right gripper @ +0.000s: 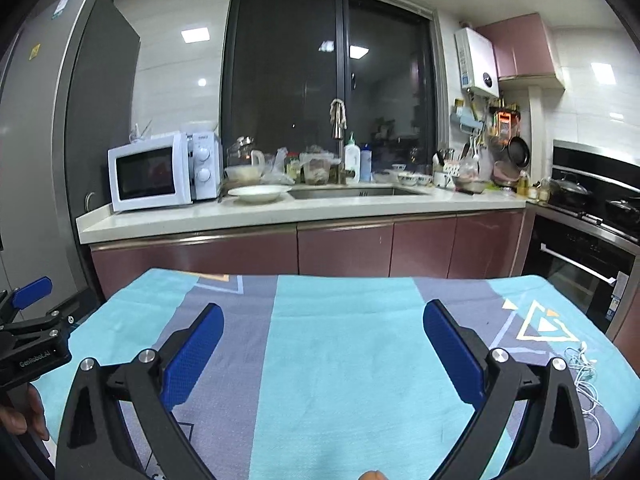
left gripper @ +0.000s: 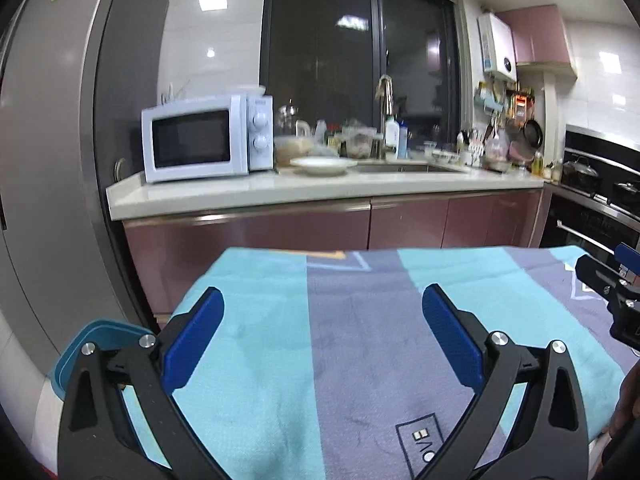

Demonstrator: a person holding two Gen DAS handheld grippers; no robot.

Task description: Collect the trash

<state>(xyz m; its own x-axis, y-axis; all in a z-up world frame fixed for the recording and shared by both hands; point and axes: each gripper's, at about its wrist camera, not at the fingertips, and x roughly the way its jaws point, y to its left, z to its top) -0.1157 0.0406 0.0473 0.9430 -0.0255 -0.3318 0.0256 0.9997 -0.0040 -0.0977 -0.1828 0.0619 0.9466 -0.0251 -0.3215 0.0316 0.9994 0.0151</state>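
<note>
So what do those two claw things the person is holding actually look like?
Both match: the left claw and right claw have black angular frames with silver bolt heads and two flat blue textured pads. White lettering, apparently "GenRobot.AI", marks the left one's body.

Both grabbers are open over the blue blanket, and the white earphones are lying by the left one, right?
Not quite. The earphones lie by the right hand-held gripper, at the blanket's right edge, as the right wrist view shows. Both it and the left hand-held gripper are open over the blanket.
</note>
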